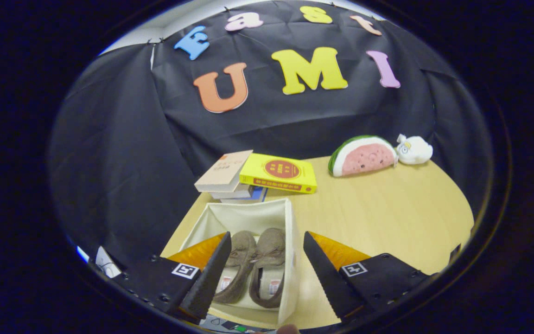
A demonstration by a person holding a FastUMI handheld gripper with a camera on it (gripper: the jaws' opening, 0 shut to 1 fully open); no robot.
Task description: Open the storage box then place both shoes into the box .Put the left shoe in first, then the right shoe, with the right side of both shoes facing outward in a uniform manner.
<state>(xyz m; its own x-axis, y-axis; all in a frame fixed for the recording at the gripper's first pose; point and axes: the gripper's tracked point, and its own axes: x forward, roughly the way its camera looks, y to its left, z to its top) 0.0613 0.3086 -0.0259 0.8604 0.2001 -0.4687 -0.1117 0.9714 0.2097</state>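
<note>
Brown suede showed between the tongs (264,271), which stood released, fingers wide apart and holding nothing. Below them the cloth box (244,215) sat open on the table (387,208), the two shoes (255,266) lying side by side inside it. Placement appeared finished; which sides faced outward could not be confirmed. Books (253,178) lay just beyond the box.

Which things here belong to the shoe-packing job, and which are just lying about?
Job: storage box, open; left-hand shoe and right-hand shoe inside it; tool, open above them.
Lying about: stacked books, yellow book, watermelon plush, white plush.
</note>
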